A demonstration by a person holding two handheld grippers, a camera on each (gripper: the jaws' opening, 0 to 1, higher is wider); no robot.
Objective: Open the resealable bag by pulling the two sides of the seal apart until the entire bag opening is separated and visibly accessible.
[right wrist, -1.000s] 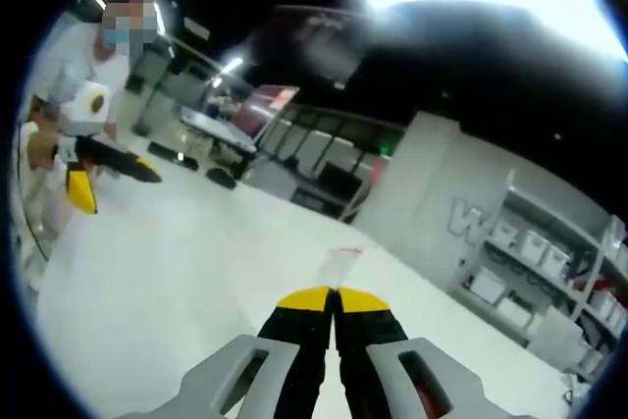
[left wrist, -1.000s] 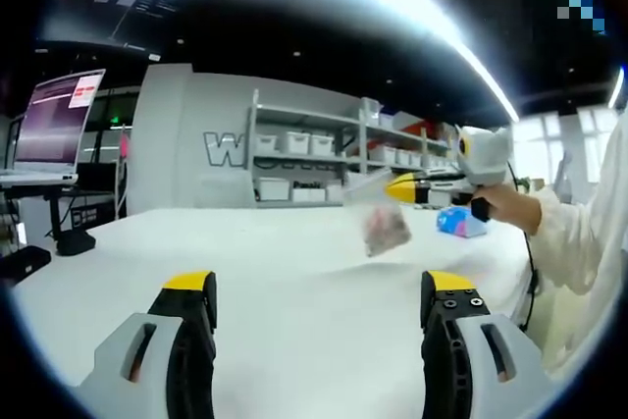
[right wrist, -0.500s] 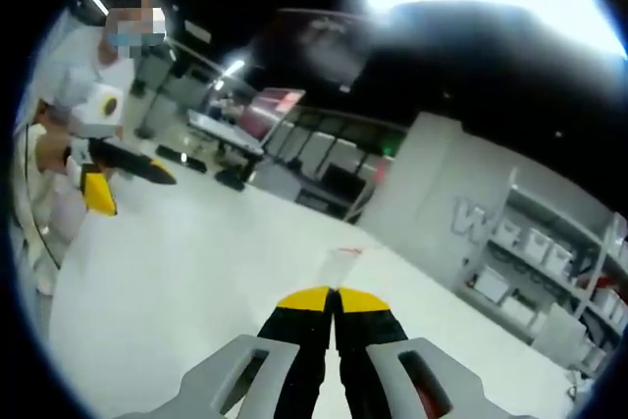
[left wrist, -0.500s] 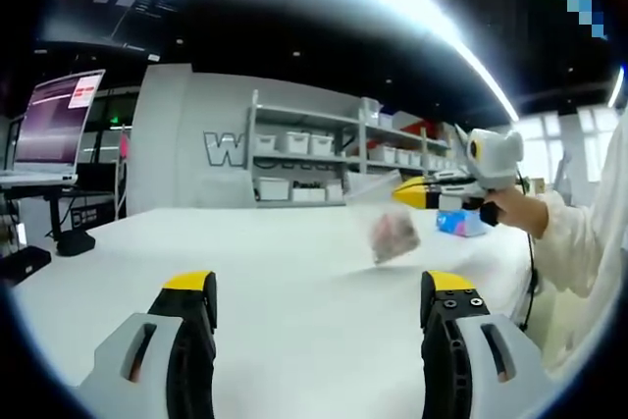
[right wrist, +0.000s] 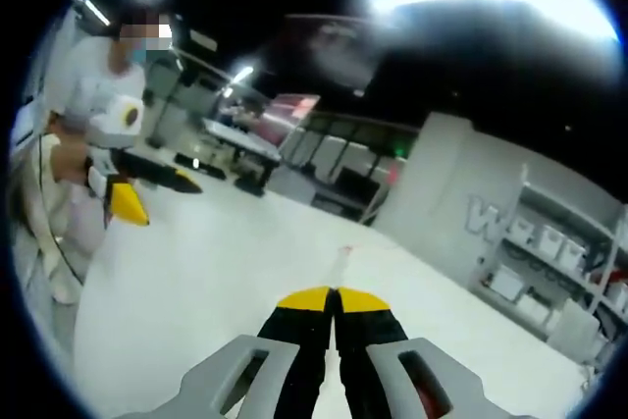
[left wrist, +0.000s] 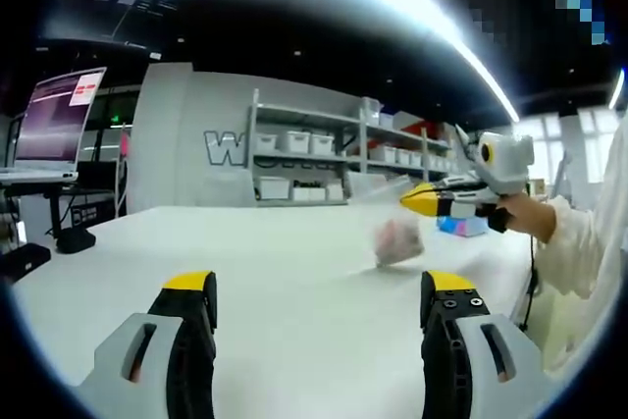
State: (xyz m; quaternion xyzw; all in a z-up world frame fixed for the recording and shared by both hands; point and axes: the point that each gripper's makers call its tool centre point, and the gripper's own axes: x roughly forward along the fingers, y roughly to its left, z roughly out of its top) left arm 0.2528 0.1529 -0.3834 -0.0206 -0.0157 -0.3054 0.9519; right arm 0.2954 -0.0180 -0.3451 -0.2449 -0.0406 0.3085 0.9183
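Note:
A clear resealable bag (left wrist: pixel 396 240) with pinkish contents hangs just above the white table (left wrist: pixel 275 272). My right gripper (left wrist: pixel 417 201) comes in from the right of the left gripper view and is shut on the bag's top edge. In the right gripper view the right gripper (right wrist: pixel 335 299) has its yellow tips pressed together, with a thin clear strip of the bag (right wrist: pixel 342 264) rising between them. My left gripper (left wrist: pixel 319 287) stands open low over the table, well short of the bag, nothing between its jaws. The left gripper (right wrist: pixel 169 201) also shows at the left of the right gripper view, jaws apart.
Shelves with white bins (left wrist: pixel 304 159) stand against the grey back wall. A lit monitor (left wrist: pixel 59 120) is at the far left. A blue object (left wrist: pixel 461 226) lies on the table behind the bag. A person's white sleeve (left wrist: pixel 589 242) is at the right.
In the left gripper view the right gripper and the hanging bag have drifted right and slightly lower. The right gripper view has turned, bringing the left gripper nearer its middle.

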